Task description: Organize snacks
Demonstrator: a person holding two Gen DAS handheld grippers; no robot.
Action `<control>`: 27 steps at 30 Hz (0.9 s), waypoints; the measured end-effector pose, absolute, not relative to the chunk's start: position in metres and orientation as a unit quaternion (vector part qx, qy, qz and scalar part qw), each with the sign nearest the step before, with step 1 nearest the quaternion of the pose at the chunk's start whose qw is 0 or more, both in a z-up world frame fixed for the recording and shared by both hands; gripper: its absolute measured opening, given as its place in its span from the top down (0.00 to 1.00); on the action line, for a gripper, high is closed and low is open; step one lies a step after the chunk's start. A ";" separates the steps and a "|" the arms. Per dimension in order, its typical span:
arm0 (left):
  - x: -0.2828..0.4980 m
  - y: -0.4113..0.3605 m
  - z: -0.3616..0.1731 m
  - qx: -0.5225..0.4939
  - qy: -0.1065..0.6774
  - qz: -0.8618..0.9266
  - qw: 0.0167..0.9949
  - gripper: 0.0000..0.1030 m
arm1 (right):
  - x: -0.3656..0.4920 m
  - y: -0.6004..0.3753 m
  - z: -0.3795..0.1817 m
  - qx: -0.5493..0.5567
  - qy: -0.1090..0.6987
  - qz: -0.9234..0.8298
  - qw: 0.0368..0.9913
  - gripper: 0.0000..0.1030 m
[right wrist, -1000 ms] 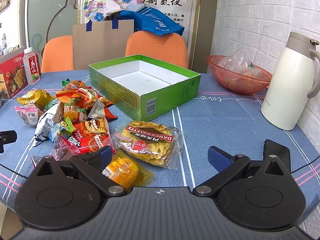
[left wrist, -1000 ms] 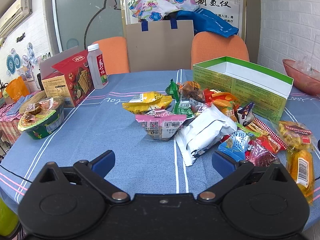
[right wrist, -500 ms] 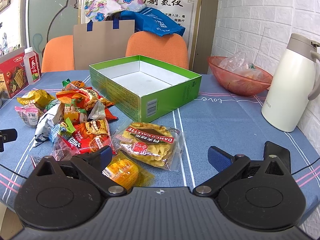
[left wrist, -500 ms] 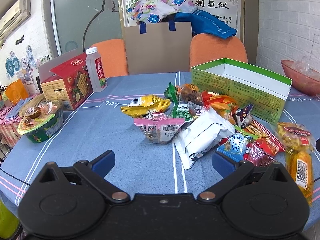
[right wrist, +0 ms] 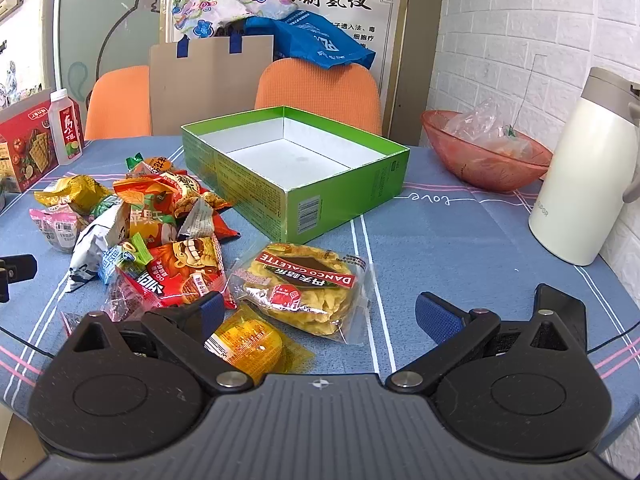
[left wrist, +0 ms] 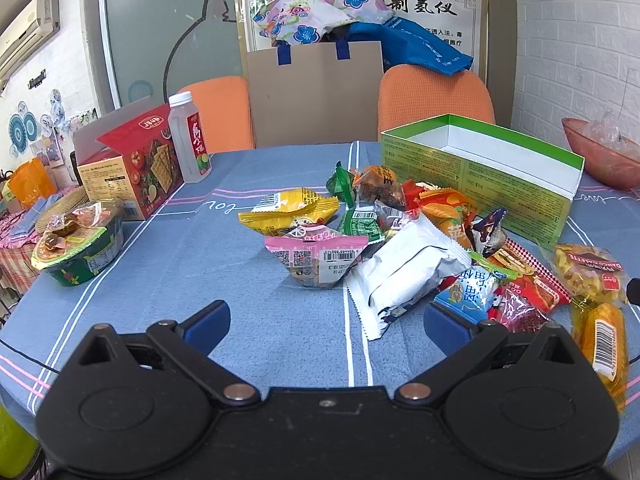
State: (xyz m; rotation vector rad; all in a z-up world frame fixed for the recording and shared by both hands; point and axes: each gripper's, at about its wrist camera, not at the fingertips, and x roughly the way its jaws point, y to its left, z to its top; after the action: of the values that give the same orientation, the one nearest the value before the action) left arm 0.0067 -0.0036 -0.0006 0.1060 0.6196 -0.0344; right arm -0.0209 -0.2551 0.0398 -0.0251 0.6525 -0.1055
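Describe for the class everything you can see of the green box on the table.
The green box is an open, lidless rectangular carton, apparently glossy cardboard, green outside with fine print and a barcode near one corner, white inside. It is empty. It sits flat on the blue tablecloth, turned corner-first toward the right wrist camera. The snack pile lies against its left side; one orange packet seems to touch the wall.

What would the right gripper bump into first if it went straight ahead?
Probably the clear-wrapped yellow Danco Galette cake packet, lying on the blue tablecloth just ahead between the open right gripper fingers. Behind it stands the open green cardboard box. Depth is hard to judge; if held high, the gripper might pass over the packet.
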 end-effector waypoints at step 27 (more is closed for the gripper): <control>0.003 -0.008 -0.003 0.050 0.303 -0.021 0.951 0.00 | -0.022 -0.256 0.036 -0.012 0.325 -0.051 0.944 0.00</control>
State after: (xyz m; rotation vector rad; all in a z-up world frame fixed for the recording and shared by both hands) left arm 0.0035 -0.0076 -0.0028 0.1024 0.6166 -0.0434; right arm -0.0221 -0.2556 0.0358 -0.0237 0.6619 -0.1033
